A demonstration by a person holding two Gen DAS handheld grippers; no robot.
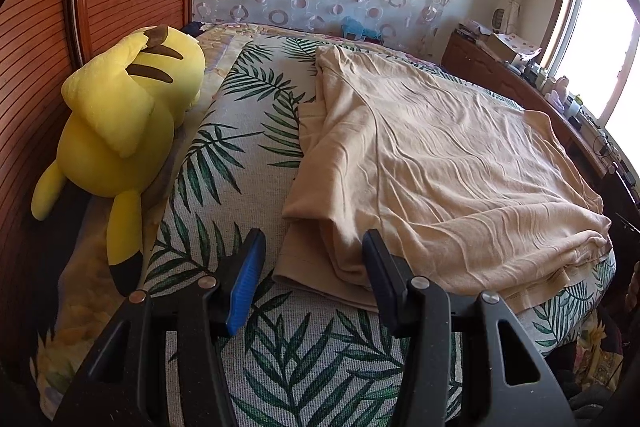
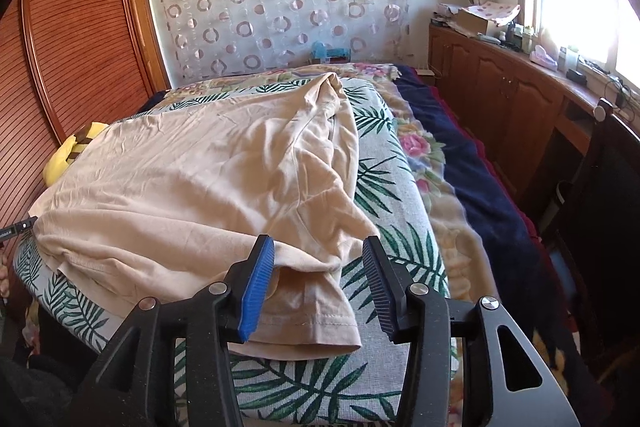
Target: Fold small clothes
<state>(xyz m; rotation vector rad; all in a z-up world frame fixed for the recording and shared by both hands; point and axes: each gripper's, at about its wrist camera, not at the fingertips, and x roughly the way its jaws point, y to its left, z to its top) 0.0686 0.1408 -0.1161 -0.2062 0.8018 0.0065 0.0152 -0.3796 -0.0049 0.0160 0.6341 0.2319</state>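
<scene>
I am working with both jaws spread: my right hand-held gripper (image 2: 318, 287) is straddling the beige shirt (image 2: 192, 183) sleeve on the bed (image 2: 304, 379); my left hand-held gripper (image 1: 314, 279) is hovering empty. Next I should pinch both layers squarely.

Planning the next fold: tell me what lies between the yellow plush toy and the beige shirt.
In the left wrist view, only bare leaf-print cover separates the yellow plush toy from the beige shirt; nothing else lies on that strip.
</scene>
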